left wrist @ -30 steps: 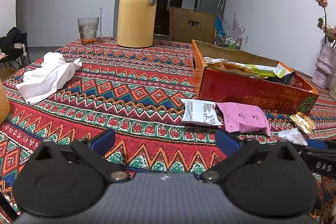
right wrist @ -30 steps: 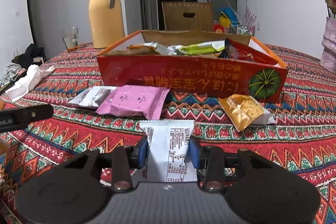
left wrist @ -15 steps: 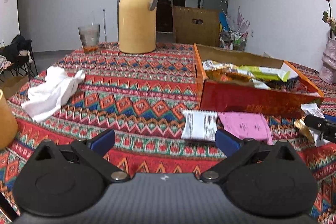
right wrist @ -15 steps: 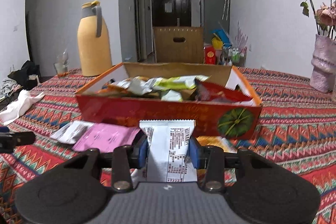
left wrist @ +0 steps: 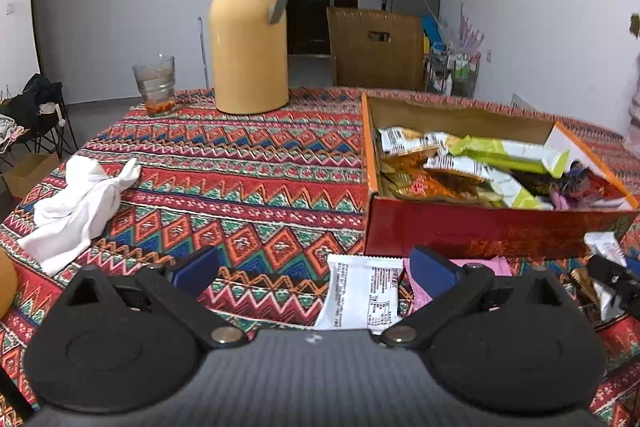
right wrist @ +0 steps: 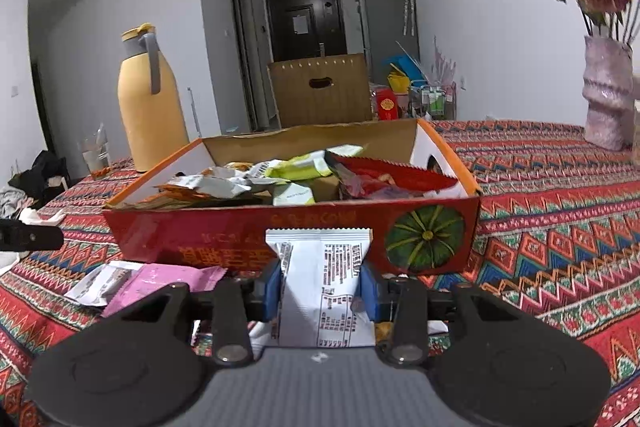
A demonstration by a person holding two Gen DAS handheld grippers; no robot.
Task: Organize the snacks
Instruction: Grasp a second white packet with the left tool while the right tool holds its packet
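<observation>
My right gripper [right wrist: 320, 285] is shut on a white snack packet [right wrist: 322, 287], held just in front of the red snack box [right wrist: 240, 231] and a little below its rim. The box holds several wrappers; in the left wrist view the red snack box [left wrist: 480, 227] sits at the right. My left gripper [left wrist: 314, 273] stands open above the tablecloth, nothing between its fingers. Beyond it lie another white packet [left wrist: 362, 293] and a pink packet [left wrist: 490, 263] in front of the box. Those same two show in the right wrist view as a pink packet [right wrist: 168, 283] and a white packet [right wrist: 102, 279].
A yellow thermos jug [left wrist: 248, 39] and a glass [left wrist: 156, 85] stand at the table's far side. A crumpled white cloth [left wrist: 76, 207] lies at the left. A vase of dried flowers [right wrist: 606, 91] stands at the far right. A brown carton [right wrist: 320, 89] sits behind the table.
The right gripper has lifted its white packet off the cloth and carried it up to the box front. The left gripper rose and came nearer the white and pink packets.
</observation>
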